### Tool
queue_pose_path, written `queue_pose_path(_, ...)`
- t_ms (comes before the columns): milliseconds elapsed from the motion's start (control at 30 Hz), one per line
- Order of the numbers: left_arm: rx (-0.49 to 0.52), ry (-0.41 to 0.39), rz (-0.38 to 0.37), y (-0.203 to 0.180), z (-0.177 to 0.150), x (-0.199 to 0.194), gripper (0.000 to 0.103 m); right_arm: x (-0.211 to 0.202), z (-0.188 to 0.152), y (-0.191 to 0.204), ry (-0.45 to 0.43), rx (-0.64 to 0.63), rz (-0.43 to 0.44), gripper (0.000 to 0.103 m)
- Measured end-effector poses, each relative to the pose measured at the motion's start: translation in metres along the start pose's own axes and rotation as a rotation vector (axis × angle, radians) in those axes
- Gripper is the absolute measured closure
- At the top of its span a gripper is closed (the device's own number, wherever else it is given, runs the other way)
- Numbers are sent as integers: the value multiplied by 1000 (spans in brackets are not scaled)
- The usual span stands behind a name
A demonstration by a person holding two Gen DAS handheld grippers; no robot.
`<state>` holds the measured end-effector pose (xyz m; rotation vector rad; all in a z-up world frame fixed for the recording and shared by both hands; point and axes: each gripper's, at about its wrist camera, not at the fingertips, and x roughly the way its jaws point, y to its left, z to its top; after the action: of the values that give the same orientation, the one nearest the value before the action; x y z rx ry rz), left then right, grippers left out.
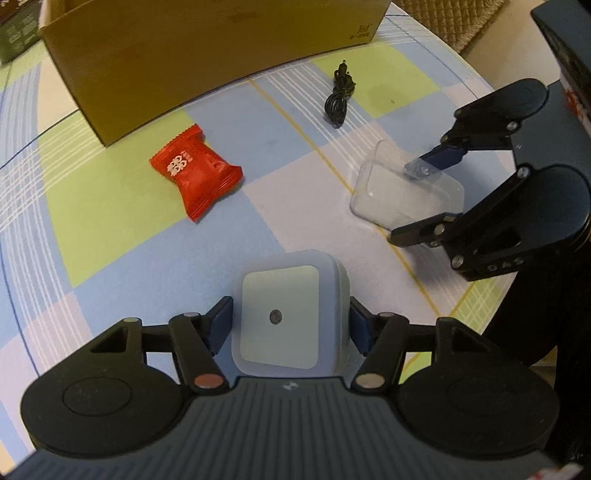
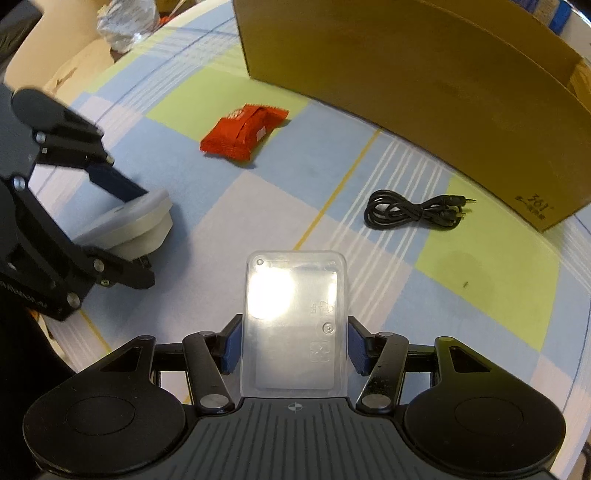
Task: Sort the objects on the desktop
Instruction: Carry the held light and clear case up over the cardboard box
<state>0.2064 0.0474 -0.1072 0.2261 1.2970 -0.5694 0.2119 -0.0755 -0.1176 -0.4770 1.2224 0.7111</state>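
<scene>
My left gripper [image 1: 290, 325] is shut on a white square night light [image 1: 284, 314], its blue pads pressed to both sides; from the right wrist view the night light [image 2: 136, 225] sits at the left in that gripper [image 2: 125, 236]. My right gripper [image 2: 293, 347] is shut on a clear plastic case [image 2: 293, 321]; in the left wrist view the clear plastic case [image 1: 402, 195] shows at the right between the right gripper [image 1: 417, 199] fingers. A red snack packet [image 1: 195, 171] [image 2: 243, 131] and a coiled black cable [image 1: 338, 96] [image 2: 410, 212] lie on the checked tablecloth.
A large open cardboard box [image 1: 207, 51] [image 2: 424, 81] stands at the far side of the table, just beyond the packet and cable. Crumpled plastic [image 2: 125, 26] lies past the table's far left edge. A dark green box [image 1: 14, 40] sits at the far left.
</scene>
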Motion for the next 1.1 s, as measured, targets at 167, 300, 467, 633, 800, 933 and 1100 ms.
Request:
queue_pose_path(167,-50,-28,25,-1,-2,-13,44,-19,-1,-3,-42,24,-12,50)
queue_pose_path(300,-94,-63,41,-2,-1,-28,44,-35,-2,-11,-74,68,-15,50)
queue_pose_path(467,-152,-102,57,-2,7,-47,44,-53,-6,-24,-112,142,-6,50)
queue_pose_path(633,-163,-129,81,-2,22,-66,44,-76,-7,-42,-156,198,-14,50)
queue_pose_path(800,-167,-158,111,-7,38,-82,44,-99,-7,-56,-198,217,-39,50)
queue_pose_path(933,-166,-181,123,-11,50,-92,44,-115,-4,-65,-225,217,-58,50)
queue_pose_path(1100,-160,-214,143,-13,72,-110,44,-136,8,-74,-255,201,-82,50)
